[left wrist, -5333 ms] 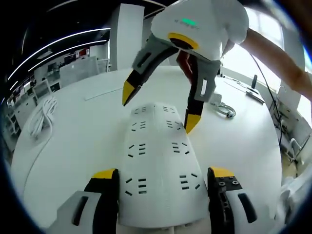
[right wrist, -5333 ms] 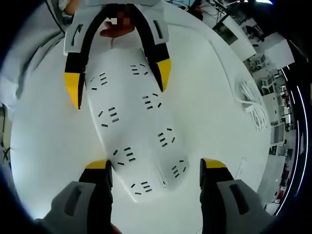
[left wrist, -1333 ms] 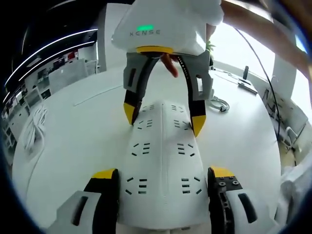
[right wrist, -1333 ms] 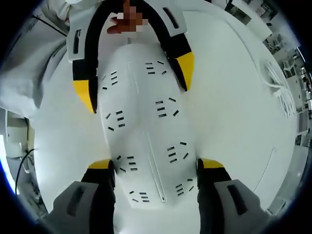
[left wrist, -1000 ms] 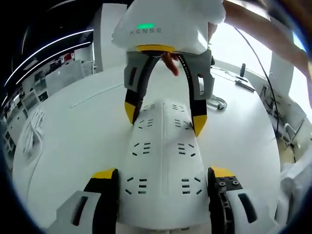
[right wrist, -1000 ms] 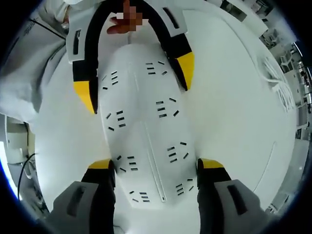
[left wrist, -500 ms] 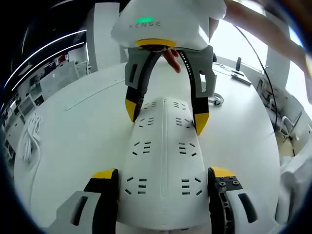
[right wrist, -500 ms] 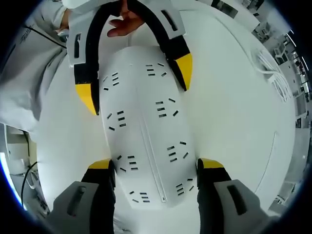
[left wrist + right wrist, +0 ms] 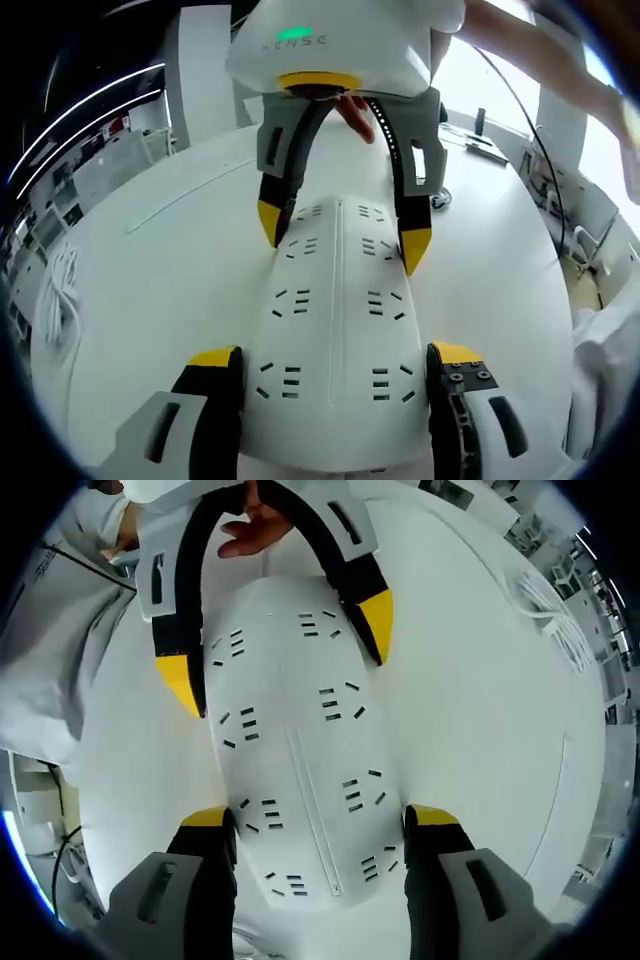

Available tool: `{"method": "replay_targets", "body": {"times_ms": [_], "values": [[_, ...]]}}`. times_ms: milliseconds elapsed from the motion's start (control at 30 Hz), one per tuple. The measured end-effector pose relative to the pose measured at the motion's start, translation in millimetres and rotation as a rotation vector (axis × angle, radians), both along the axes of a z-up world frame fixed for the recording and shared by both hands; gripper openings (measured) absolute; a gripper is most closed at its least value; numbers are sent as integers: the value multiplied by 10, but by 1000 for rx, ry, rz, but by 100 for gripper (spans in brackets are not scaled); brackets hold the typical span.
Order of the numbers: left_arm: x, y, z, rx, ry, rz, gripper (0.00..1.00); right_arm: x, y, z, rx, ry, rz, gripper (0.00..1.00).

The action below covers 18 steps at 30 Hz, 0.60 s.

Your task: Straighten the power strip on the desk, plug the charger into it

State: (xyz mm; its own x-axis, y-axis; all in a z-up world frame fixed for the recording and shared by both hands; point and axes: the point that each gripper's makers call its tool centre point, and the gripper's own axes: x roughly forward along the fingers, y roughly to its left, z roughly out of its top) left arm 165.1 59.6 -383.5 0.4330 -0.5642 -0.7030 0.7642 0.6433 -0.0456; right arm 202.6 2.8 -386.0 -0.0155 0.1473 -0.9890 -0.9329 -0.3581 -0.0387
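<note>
The white power strip (image 9: 335, 300) lies flat on the white desk (image 9: 160, 260) and runs lengthwise away from me, its socket slots facing up. My left gripper (image 9: 335, 355) is shut on its near end, a yellow-tipped jaw pressed to each long side. My right gripper (image 9: 342, 236) clasps the far end, coming in from the top. In the right gripper view the same power strip (image 9: 295, 740) runs from my right gripper (image 9: 318, 816) up to my left gripper (image 9: 278, 650). A small white item with a cable loop (image 9: 440, 198) peeks from behind the far jaw; I cannot tell whether it is the charger.
A coiled white cable (image 9: 58, 300) lies at the desk's left edge, seen again as a white coil (image 9: 560, 630) in the right gripper view. A dark upright device (image 9: 479, 124) and cables stand at the far right. A hand (image 9: 352, 112) holds the right gripper. A white sleeve (image 9: 50, 630) hangs beside the desk.
5.3 s ago the right gripper's jaws stood wider and askew around the strip's end; now they close squarely on it. Over the last second both grips hold, while the background swings with the cameras.
</note>
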Motion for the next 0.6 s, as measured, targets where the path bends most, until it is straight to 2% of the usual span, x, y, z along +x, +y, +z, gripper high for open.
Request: {"method": "replay_targets", "body": {"times_ms": [600], "values": [[9,22,-7,6,3,-46,76,-65,-28,9,27,1,-73,67]]}}
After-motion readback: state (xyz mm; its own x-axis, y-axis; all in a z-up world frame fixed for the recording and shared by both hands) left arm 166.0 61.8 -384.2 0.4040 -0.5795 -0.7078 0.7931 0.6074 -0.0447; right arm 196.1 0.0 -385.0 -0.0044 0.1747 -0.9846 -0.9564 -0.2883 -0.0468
